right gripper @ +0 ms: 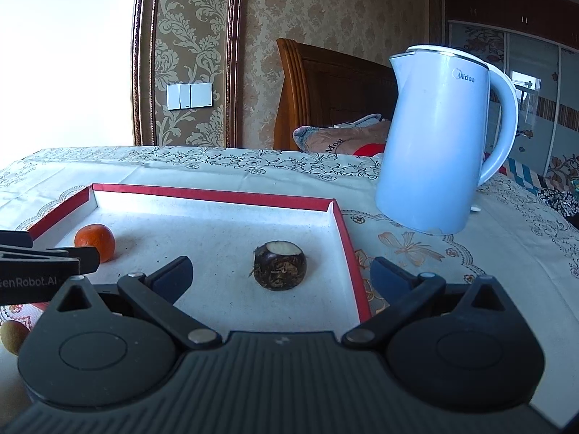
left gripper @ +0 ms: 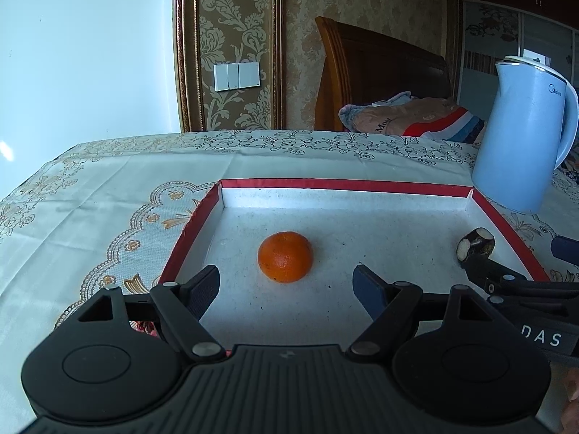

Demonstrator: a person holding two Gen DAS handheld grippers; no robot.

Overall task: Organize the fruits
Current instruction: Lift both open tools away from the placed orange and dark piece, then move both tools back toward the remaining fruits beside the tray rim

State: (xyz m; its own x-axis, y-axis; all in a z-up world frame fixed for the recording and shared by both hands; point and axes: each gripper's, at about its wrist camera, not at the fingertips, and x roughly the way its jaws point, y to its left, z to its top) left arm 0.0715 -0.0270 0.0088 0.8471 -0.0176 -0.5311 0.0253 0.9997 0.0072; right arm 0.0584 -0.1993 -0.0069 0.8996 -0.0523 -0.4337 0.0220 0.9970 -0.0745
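Orange (left gripper: 285, 256) and dark peeled fruit (right gripper: 279, 266) lie apart in the red-rimmed tray (left gripper: 347, 183)
I hold both claws, left claw (left gripper: 286, 289) and right claw (right gripper: 280, 276), spread and empty; next I'd fetch the yellowish fruit (right gripper: 13, 336) on the surface, near left

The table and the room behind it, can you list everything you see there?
Orange: one, orange, inside the tray, left part.
Water chestnut: one, dark brown with pale cut ends, inside the tray, right part.
Small fruit: one, yellow-green, on the tablecloth outside the tray's near-left corner, partly hidden.
Tray: one, red rim, white inside, middle of the table.
Kettle: one, pale blue, right of the tray.
Tablecloth: one, cream with floral pattern, covering the table.
Pillow: one, multicoloured, behind the table.
Headboard: one, brown wood.
Wall switch: one, white.
Left gripper: black, jaws open near the orange.
Right gripper: black, jaws open around the water chestnut.
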